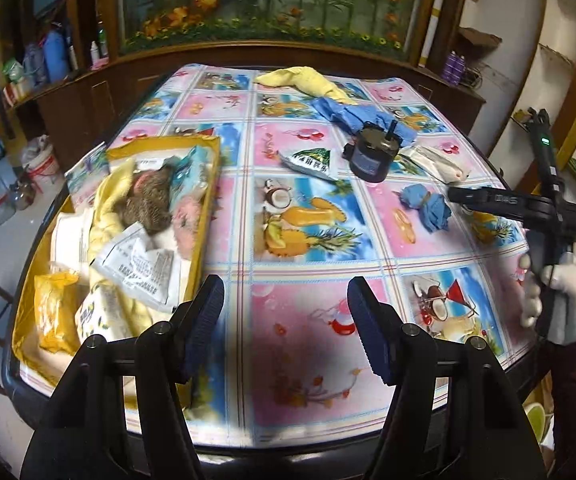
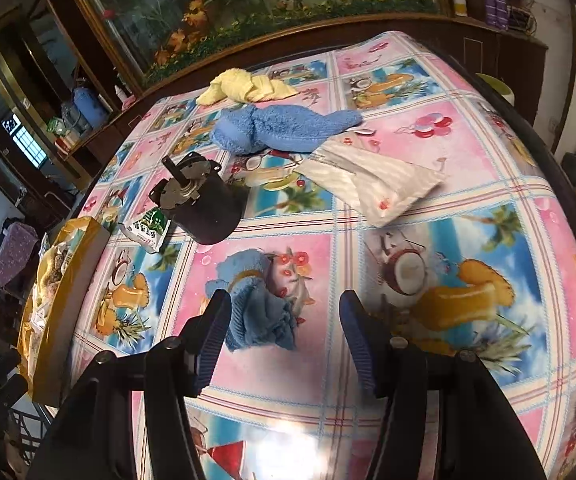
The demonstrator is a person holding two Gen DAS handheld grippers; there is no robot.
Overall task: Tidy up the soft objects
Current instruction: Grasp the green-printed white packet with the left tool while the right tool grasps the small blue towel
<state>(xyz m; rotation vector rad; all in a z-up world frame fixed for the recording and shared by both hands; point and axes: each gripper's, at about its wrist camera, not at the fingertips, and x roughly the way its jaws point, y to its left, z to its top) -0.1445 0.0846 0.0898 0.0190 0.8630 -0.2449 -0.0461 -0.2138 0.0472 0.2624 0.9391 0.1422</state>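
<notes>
A yellow box (image 1: 204,216) at the table's left holds several soft items and packets; it also shows in the right wrist view (image 2: 68,280). A small bundled blue cloth (image 1: 427,204) lies mid-right; in the right wrist view the blue cloth (image 2: 260,304) lies just ahead of my open, empty right gripper (image 2: 284,336), near its left finger. A long blue fuzzy sock (image 2: 284,128) and a yellow cloth (image 2: 244,86) lie at the far side. My left gripper (image 1: 286,320) is open and empty above the tablecloth beside the box. The right gripper (image 1: 483,196) shows in the left wrist view.
A dark cylindrical motor (image 2: 204,208) stands mid-table. A green-white packet (image 2: 148,230) lies beside it, and a white tissue pack (image 2: 371,182) lies to its right. A wooden cabinet (image 1: 88,96) runs behind the table. The table edge (image 1: 327,440) is close below my left gripper.
</notes>
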